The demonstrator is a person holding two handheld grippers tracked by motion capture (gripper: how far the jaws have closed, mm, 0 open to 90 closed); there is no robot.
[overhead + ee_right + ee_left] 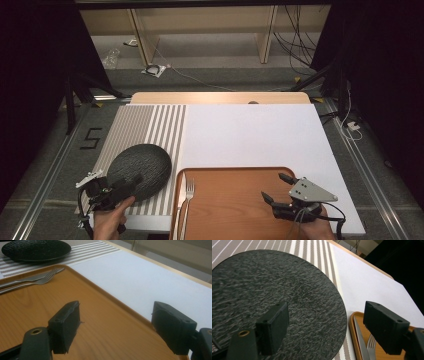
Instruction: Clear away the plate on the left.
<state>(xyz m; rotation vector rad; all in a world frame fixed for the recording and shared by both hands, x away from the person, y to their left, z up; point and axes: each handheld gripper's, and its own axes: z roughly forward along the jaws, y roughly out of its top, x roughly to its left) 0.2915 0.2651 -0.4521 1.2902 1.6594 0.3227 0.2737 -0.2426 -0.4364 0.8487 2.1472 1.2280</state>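
Nearest, at 7 o'clock on the surface (250,130), the left tongs (131,183) hang released, jaws wide apart over the near edge of the plate (140,170), nothing between them. In the left gripper view the plate (277,302) spreads dark and rough under both jaws, and it lies on the striped mat (150,125). At 5 o'clock the right tongs (276,187) are likewise released and empty, poised low over the tray (235,210) (its right part is bare wood). At the tray's left end, about 6 o'clock, a fork (188,192) and a knife (180,190) lie side by side, just beside the plate's right rim.

Judging by this, the step in hand is the left tongs' approach to the plate. The next move calls for lowering one jaw under the rim and one over it, then clenching firmly, since the plate looks flat and thin-edged. Farther off, toward 12 o'clock, the white sheet runs to the surface's wooden edge.
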